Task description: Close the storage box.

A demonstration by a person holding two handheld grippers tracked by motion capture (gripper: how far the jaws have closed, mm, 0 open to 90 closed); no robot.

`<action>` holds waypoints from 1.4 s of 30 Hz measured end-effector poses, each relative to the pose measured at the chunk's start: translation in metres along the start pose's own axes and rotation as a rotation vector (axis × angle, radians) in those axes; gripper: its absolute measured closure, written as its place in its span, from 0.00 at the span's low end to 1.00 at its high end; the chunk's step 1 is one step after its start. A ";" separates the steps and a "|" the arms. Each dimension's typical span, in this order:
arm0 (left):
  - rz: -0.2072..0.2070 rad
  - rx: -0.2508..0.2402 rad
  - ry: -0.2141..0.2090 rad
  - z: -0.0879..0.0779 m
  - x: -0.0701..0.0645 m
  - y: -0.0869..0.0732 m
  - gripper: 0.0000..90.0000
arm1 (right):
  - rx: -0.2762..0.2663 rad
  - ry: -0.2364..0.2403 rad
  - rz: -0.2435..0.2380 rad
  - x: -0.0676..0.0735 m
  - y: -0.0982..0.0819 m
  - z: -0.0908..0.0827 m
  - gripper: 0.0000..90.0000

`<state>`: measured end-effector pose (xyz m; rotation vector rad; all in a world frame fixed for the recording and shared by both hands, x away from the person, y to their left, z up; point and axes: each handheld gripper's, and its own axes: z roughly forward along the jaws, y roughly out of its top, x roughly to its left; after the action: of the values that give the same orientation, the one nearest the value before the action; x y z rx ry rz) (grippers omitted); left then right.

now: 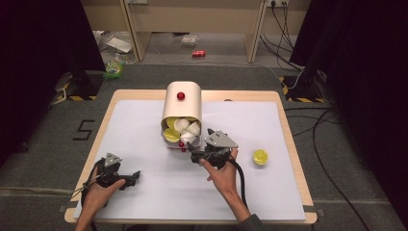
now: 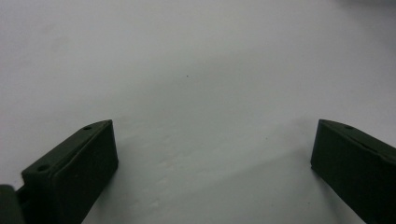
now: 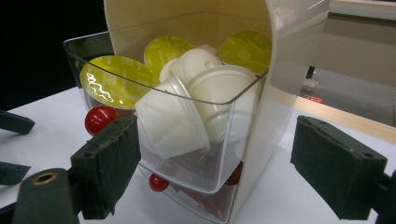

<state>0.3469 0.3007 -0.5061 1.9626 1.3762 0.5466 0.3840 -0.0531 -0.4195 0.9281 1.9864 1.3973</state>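
1. Right gripper (image 1: 201, 155) is hovering just in front of the drawer (image 3: 187, 140), jaws wide apart, nothing between them; seen also in the right gripper view (image 3: 205, 172).
2. Drawer is sitting pulled out of the cream holder (image 1: 182, 103), which is standing near the far edge of the table (image 1: 144, 192), about mid-width. It is holding white and yellow-lidded pods (image 3: 205, 93), piled loosely.
3. Red knob (image 3: 99, 119) on the drawer front is lying just beside the left jaw in the right gripper view; a second red knob (image 3: 159, 182) is showing on a lower drawer beneath.
4. One lime-yellow pod (image 1: 260, 156) is lying alone on the table, to the right of the right gripper, toward the right edge.
5. Left gripper (image 1: 118, 179) is resting near the front left corner, jaws apart over bare table (image 2: 205, 154), well away from the holder.
6. Judgement: the step in hand looks like working the drawer or reaching its pods.
7. To do it well: centre the jaws on one target, knob or single pod, before closing; come in level so the clear wall isn't hit.
8. Keep force light, since the holder may slide or tip; the left gripper could steady it.
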 end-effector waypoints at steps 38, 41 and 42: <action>-0.001 0.000 0.000 0.000 0.000 0.000 0.00 | -0.003 -0.011 0.010 -0.007 0.003 0.014 0.19; 0.000 0.000 0.000 0.000 0.000 0.000 0.00 | -0.006 -0.013 0.014 -0.008 0.003 0.016 0.19; -0.001 0.000 0.000 0.000 0.000 0.000 0.00 | -0.007 -0.014 0.011 -0.008 0.003 0.016 0.19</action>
<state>0.3469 0.3008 -0.5061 1.9620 1.3766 0.5459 0.4016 -0.0493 -0.4216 0.9443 1.9677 1.3986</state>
